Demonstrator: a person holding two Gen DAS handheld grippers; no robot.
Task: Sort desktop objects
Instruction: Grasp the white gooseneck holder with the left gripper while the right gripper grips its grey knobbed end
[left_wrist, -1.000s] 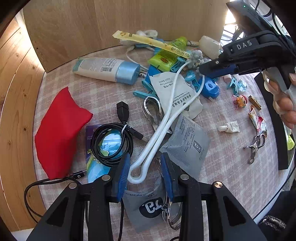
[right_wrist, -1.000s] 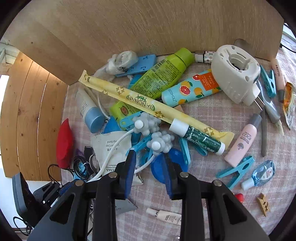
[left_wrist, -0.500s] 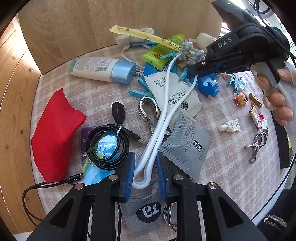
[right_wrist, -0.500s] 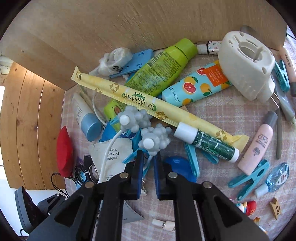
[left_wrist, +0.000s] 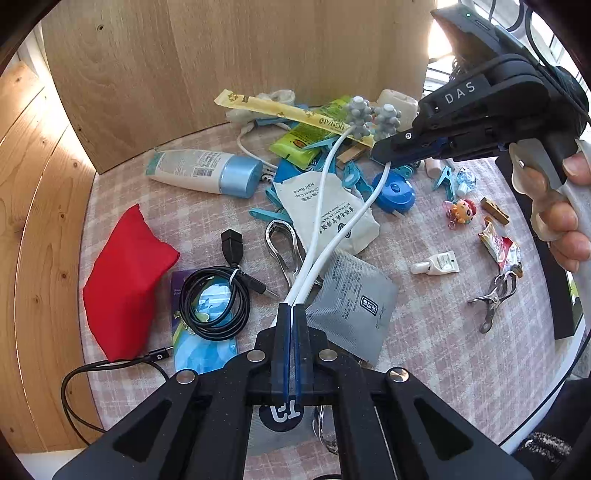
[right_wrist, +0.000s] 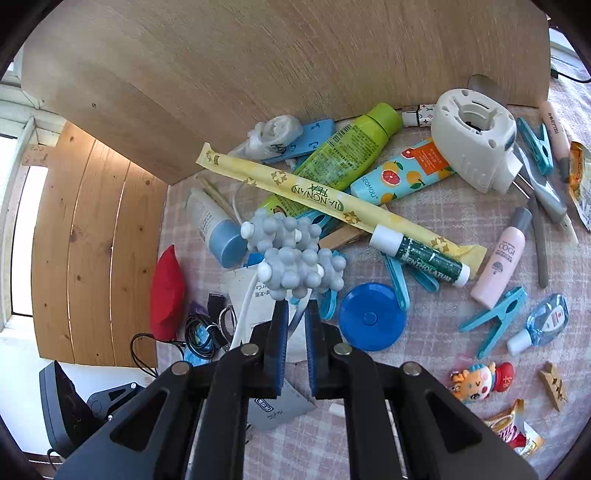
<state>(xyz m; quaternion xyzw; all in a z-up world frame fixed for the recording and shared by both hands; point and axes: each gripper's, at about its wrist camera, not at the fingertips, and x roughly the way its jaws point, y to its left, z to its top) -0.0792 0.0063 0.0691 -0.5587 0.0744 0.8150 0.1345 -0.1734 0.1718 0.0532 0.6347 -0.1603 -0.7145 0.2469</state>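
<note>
**Both grippers on the white massager, one at each end**

While the left gripper (left_wrist: 291, 314) closes its jaws on the looped handle end of the white massager (left_wrist: 334, 236), the right gripper (right_wrist: 295, 314) sits clamped on the two thin white stems just below the grey knobbly balls (right_wrist: 291, 254). Left jaws nearly together, blue pads pinching the white loop between them. Right jaws narrow, the stems between the pads; in the left wrist view the right gripper (left_wrist: 384, 153) shows from the side, a hand (left_wrist: 561, 214) squeezing its trigger.

Massager spans the clutter from near edge toward the wooden back panel (left_wrist: 240, 59). Its stems run above a white paper packet (left_wrist: 325, 206) and a grey foil sachet (left_wrist: 354, 299). Ball end rides above the pile, near a long yellow tea stick (right_wrist: 332, 199) and a green tube (right_wrist: 340, 155).

Around it on the checked tabletop (left_wrist: 436, 332):
- red pouch (left_wrist: 125, 280), far left
- coiled black cable (left_wrist: 214, 302) on a blue card, just beside the pouch
- white tube with blue cap (left_wrist: 207, 175), near the back panel
- round blue tape measure (right_wrist: 371, 317), just right of the right gripper's tips
- lip balm stick (right_wrist: 421, 254) lying on the tea stick's end
- citrus-print tube (right_wrist: 402, 173) touching a white plug-in device (right_wrist: 476, 140)
- pink bottle (right_wrist: 502, 258), blue pegs (right_wrist: 491, 321), small toy figure (right_wrist: 480, 380) at right
- metal clip (left_wrist: 495, 299) and small white tube (left_wrist: 436, 264), apart from the pile
</note>
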